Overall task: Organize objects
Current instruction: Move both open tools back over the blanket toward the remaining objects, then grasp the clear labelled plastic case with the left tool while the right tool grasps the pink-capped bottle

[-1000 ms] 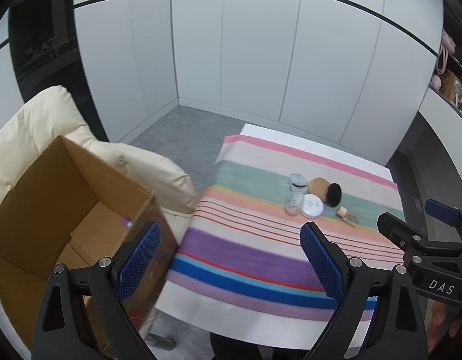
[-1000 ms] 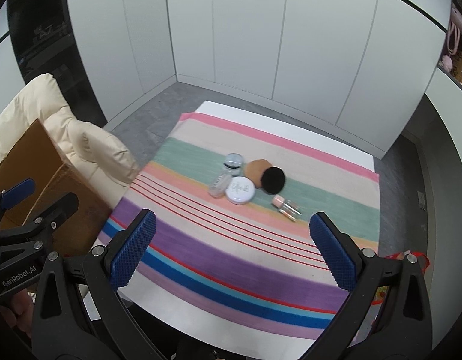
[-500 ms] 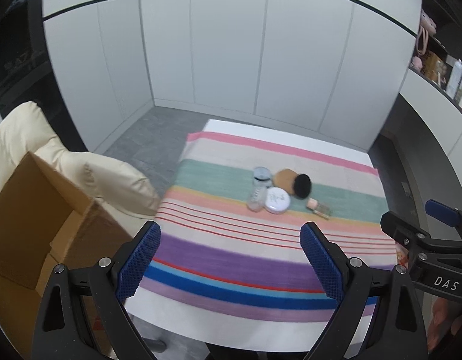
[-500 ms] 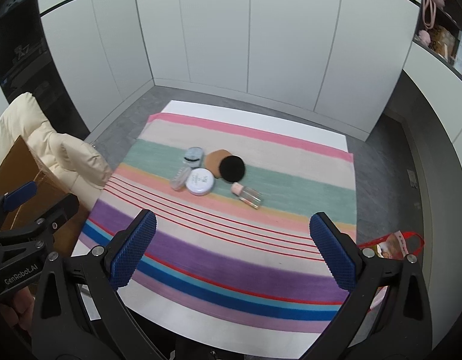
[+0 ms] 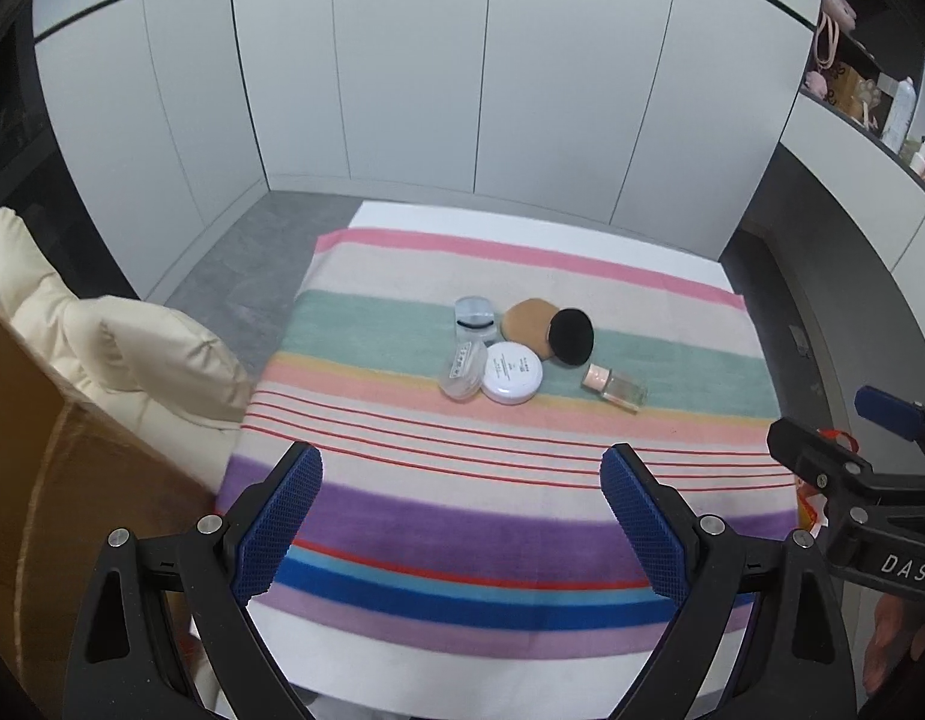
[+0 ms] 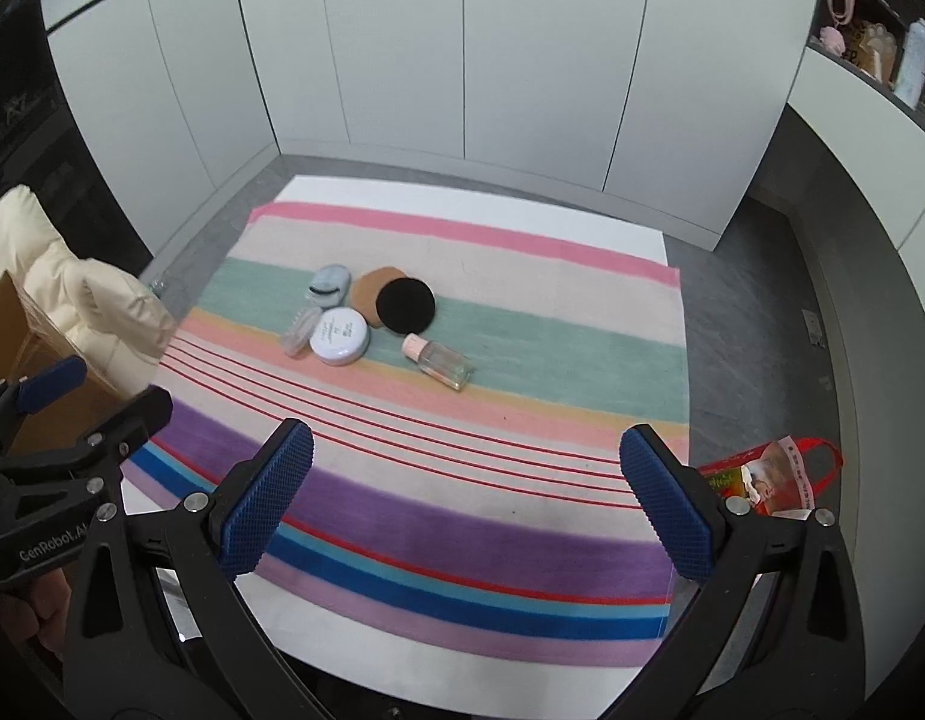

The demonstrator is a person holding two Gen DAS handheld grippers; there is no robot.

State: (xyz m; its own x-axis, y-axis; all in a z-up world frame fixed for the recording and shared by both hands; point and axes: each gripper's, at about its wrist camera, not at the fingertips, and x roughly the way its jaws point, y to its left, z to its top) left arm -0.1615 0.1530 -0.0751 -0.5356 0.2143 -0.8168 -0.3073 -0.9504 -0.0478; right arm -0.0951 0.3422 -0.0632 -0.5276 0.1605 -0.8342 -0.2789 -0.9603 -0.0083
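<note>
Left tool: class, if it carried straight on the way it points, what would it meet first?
Probably the striped multicoloured cloth itself, near the thin red lines. The open left tool has nothing between its pads, and the cosmetics lie farther on, though depth is uncertain.

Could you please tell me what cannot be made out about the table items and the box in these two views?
- Cardboard box: cut off by the left edge in both views; its inside is out of sight.
- White round compact: lid print too small to read in either view.
- Tan puff: partly covered by the black puff.
- Small clear bottle: contents too small to judge.
- Red bag: partly behind the right gripper.
</note>
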